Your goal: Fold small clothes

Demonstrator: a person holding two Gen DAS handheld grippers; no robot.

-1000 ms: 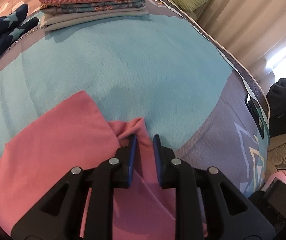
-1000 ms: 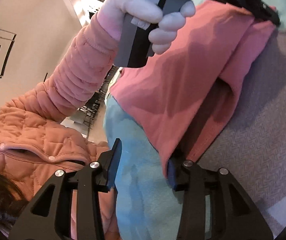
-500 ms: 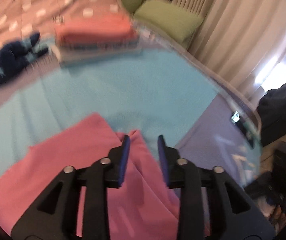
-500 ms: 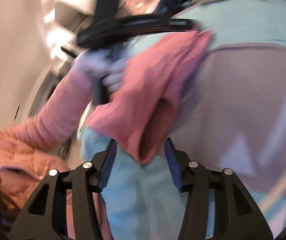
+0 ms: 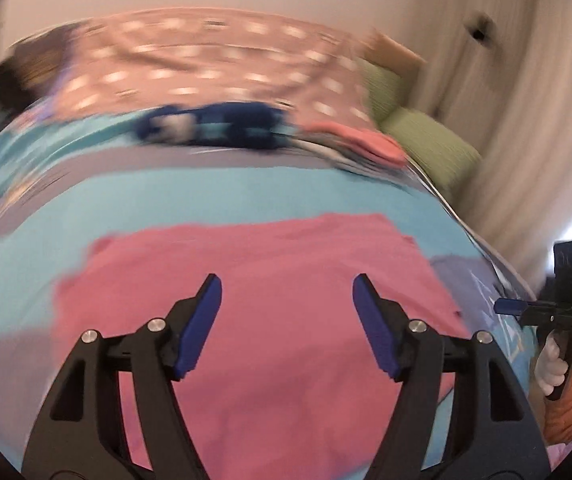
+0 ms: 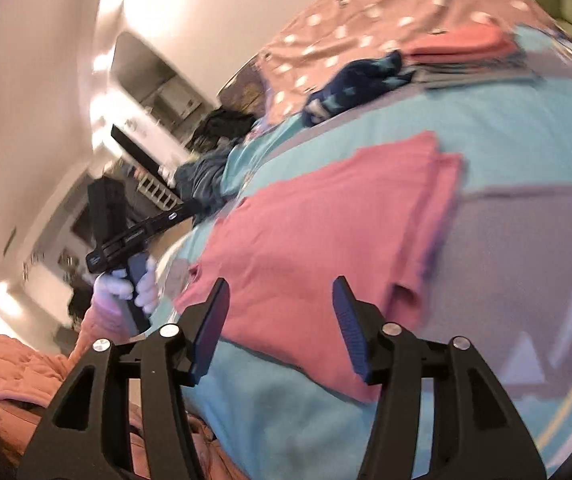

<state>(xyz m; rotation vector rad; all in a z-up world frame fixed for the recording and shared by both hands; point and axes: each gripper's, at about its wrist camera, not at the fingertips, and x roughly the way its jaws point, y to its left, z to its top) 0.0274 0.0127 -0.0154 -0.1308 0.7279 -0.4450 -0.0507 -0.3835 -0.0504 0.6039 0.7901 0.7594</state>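
A pink garment (image 5: 269,288) lies flat and folded on the turquoise bedspread (image 5: 205,196); it also shows in the right wrist view (image 6: 326,224). My left gripper (image 5: 286,304) is open and empty, raised above the garment. My right gripper (image 6: 279,312) is open and empty, held above the garment's near edge. The right gripper also appears at the right edge of the left wrist view (image 5: 502,307). The left gripper shows in the right wrist view (image 6: 125,236), held in a white-gloved hand.
A stack of folded clothes (image 5: 366,148) sits at the far side of the bed, with a dark blue star-patterned garment (image 5: 213,128) beside it. A green pillow (image 5: 426,144) lies by the curtain. A polka-dot quilt (image 6: 366,4) covers the bed's far end.
Both grippers have let go of the pink garment, opened wide and pulled back and up. The garment now lies flat on the bed. Both views are blurred by motion.
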